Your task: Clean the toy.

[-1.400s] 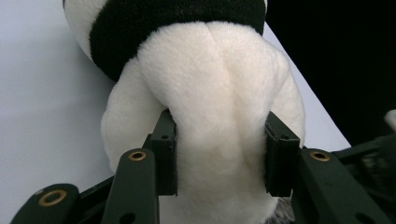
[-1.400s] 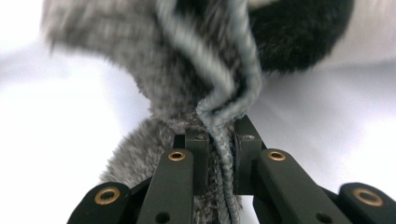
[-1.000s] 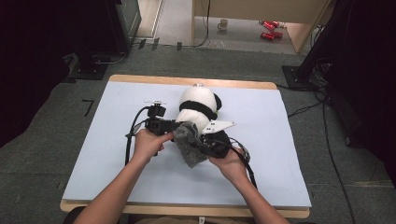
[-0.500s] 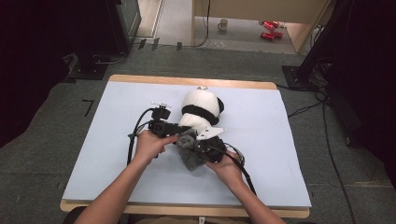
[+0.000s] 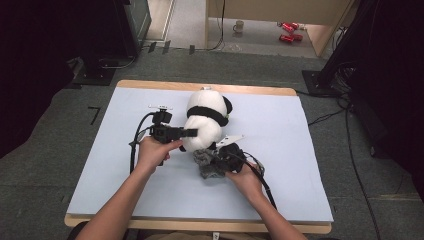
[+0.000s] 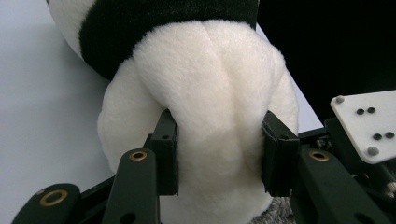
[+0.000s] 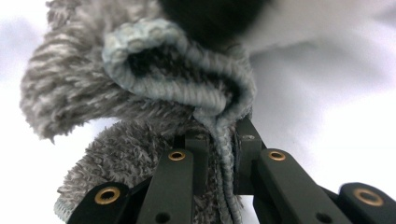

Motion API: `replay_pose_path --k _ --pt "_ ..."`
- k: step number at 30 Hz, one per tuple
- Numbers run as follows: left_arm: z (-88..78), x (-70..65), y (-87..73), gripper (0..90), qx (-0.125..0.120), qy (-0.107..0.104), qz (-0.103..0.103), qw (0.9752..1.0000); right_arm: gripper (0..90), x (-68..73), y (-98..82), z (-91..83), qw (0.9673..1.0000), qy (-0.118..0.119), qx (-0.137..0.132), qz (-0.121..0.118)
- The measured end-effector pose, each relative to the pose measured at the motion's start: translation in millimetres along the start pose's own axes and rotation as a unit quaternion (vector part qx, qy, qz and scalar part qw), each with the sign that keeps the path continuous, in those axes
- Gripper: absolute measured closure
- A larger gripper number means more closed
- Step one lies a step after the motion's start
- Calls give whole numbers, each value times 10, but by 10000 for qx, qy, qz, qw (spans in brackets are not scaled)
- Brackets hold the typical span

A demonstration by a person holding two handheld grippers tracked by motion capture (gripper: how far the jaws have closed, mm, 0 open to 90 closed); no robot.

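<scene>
While left claw (image 6: 219, 154) squeezes panda plush (image 6: 210, 112), right claw (image 7: 219, 158) pinches grey sock (image 7: 140, 107) edge w/ plush just beyond.

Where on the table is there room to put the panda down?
The pale blue table mat is bare along its left edge, along its right edge and on the near strip in front of the hands. The middle is crowded with the black-and-white plush panda, the grey fuzzy sock and both tongs.
</scene>
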State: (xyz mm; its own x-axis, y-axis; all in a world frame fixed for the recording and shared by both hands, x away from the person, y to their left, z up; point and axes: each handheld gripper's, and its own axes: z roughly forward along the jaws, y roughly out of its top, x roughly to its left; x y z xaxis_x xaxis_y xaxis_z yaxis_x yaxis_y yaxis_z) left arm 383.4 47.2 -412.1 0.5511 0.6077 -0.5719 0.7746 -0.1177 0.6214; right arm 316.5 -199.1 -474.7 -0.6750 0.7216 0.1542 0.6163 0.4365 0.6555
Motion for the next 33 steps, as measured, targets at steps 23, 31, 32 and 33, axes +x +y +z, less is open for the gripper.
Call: replay_pose_path --k 23,31,32,33 --pt "-398 278 55 579 -404 699 280 9963 808 -669 90 -582 9941 -98 -261 1051" --pt "-428 364 -46 577 -427 864 479 9942 801 -854 76 -399 9912 -187 -114 1303" --pt "-417 362 -63 577 -385 887 543 9938 798 -863 80 -358 9916 -225 -72 1275" --pt "-405 359 -74 576 -350 920 609 9933 796 -871 80 -329 9914 -219 -59 1291"
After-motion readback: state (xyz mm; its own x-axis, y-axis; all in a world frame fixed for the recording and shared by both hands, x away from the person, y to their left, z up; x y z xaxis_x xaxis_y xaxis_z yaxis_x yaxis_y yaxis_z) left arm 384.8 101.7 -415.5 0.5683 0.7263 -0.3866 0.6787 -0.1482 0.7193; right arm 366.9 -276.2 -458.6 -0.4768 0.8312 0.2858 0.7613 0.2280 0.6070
